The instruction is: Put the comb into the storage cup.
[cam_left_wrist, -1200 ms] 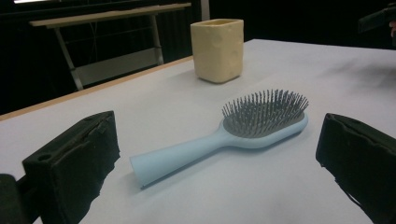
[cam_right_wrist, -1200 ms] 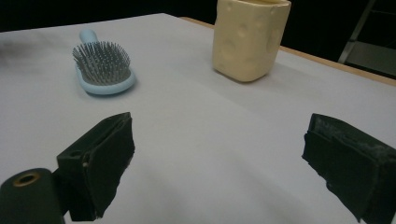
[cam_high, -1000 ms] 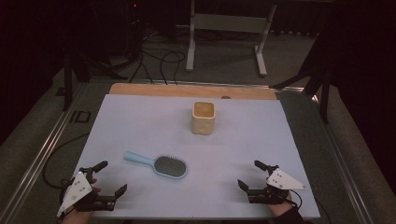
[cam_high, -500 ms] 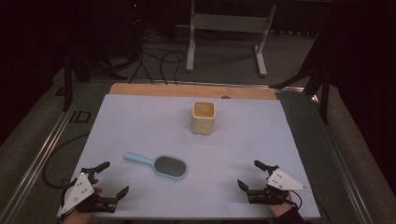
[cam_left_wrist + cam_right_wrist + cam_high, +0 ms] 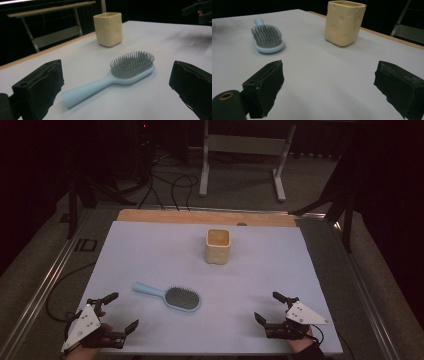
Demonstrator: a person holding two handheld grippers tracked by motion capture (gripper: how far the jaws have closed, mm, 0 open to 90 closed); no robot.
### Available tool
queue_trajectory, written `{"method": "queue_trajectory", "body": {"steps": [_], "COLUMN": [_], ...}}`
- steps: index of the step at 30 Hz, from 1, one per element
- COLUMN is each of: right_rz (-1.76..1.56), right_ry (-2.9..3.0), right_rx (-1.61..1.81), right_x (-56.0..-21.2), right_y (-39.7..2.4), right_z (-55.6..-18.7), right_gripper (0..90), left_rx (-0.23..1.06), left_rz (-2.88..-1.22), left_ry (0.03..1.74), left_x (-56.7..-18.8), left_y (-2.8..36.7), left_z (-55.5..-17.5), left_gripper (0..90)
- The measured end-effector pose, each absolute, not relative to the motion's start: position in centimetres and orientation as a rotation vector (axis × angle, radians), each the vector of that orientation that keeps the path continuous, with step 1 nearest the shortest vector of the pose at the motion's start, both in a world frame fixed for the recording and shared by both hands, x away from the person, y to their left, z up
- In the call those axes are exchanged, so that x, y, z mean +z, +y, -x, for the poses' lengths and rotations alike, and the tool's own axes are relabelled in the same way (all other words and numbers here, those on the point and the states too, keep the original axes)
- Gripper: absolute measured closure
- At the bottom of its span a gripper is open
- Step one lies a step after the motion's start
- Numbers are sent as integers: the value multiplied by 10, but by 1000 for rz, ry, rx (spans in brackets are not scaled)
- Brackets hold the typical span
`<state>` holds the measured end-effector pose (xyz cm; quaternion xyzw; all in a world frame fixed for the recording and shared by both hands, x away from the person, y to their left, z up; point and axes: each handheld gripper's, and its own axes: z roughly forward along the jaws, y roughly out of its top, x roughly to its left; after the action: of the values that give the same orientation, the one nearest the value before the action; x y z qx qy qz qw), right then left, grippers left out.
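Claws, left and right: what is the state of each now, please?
Left claw: open, holding nothing.
Right claw: open, holding nothing.

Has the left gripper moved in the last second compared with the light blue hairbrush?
Yes. The left gripper has slid slightly down toward the table's near edge, away from the light blue hairbrush, which lies unmoved.

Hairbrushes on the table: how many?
1: a light blue hairbrush lies bristles up on the white table, nearer the left gripper; a yellow cup stands behind it.
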<state>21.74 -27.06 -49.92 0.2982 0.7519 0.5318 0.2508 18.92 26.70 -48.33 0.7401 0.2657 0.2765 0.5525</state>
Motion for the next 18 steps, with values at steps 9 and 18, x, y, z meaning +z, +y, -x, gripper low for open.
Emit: {"method": "queue_trajectory", "body": {"steps": [9,18], "right_rz": [-816,-814], "right_ry": [2046,2049], "right_rx": [1453,1458], "right_x": [-499,-499], "right_y": [-270,-268], "right_z": [-218,-218], "right_gripper": [87,87], "left_rx": [595,596], "left_rz": [-1769,-1813], "left_ry": [621,609], "left_x": [-467,-443], "left_y": [270,271], "left_z": [-194,-209], "left_gripper": [0,0]}}
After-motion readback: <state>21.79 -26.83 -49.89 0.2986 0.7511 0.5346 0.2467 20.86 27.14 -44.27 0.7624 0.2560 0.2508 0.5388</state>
